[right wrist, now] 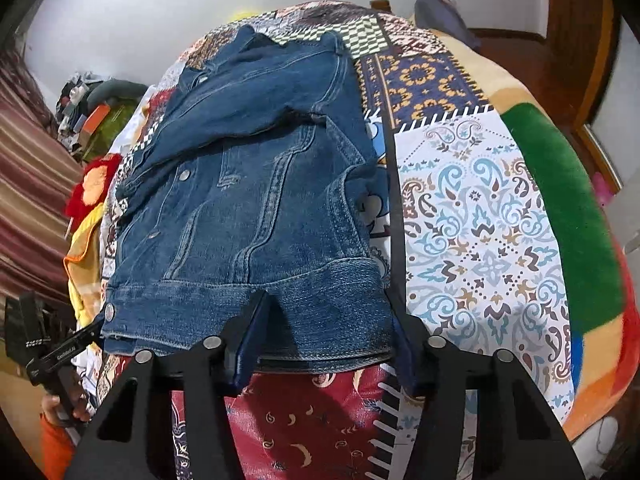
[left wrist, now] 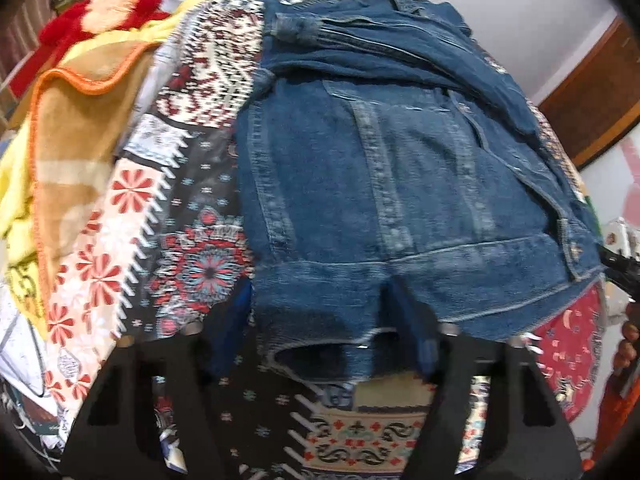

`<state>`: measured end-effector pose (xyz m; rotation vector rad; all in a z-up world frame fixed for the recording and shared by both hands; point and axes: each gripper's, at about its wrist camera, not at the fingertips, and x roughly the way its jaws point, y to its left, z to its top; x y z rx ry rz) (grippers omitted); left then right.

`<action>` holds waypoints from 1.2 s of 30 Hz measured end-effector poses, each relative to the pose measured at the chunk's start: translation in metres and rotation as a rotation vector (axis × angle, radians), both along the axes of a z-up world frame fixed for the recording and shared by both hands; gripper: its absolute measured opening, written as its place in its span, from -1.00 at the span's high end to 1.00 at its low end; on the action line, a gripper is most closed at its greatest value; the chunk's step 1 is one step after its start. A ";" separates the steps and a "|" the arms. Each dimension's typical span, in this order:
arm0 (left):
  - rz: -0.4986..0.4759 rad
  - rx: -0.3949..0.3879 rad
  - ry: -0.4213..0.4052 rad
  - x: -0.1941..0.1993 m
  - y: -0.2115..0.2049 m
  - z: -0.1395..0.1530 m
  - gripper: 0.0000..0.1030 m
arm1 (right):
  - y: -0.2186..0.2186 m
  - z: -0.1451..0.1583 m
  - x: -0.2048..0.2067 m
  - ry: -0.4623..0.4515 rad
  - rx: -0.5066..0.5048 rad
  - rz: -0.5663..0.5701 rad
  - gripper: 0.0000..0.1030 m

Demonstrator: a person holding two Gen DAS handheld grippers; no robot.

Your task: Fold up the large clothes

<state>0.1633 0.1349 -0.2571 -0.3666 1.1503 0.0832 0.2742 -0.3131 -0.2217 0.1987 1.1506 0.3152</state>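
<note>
I count one denim jacket point(right wrist: 248, 208), at center, and two metal buttons on it, at nine and seven o'clock. One patchwork bedspread point(right wrist: 480, 208) lies under it. I have two grippers: the left gripper point(left wrist: 320, 344) and the right gripper point(right wrist: 324, 344), each at six o'clock.

denim jacket point(left wrist: 400, 184) hem hides left gripper point(left wrist: 324, 336) jaws.

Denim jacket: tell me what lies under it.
The denim jacket lies on a patchwork bedspread, whose patterned panels show all around it. Whatever is directly beneath the denim is covered.
</note>
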 end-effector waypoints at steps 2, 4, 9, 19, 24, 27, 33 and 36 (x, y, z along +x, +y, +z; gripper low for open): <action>-0.013 0.026 -0.015 0.000 -0.003 0.003 -0.02 | 0.002 0.003 -0.002 -0.024 -0.024 0.010 0.29; -0.007 0.063 -0.020 0.000 -0.003 0.005 0.37 | 0.003 0.007 -0.005 -0.052 -0.038 0.021 0.51; 0.011 0.055 -0.058 0.001 0.004 0.015 0.53 | 0.006 0.019 -0.005 -0.116 -0.056 0.030 0.74; -0.027 0.120 -0.241 0.045 0.013 0.088 0.62 | 0.036 0.076 0.045 -0.272 -0.050 0.126 0.81; -0.045 0.128 -0.364 0.089 0.021 0.129 0.62 | 0.056 0.108 0.082 -0.372 -0.070 0.132 0.82; -0.045 0.173 -0.390 0.129 0.027 0.143 0.63 | 0.069 0.124 0.117 -0.420 -0.089 0.121 0.83; -0.033 0.260 -0.405 0.214 0.049 0.160 0.63 | 0.097 0.149 0.194 -0.477 -0.133 0.081 0.83; 0.009 0.228 -0.387 0.257 0.072 0.160 0.63 | 0.109 0.157 0.235 -0.501 -0.143 0.056 0.83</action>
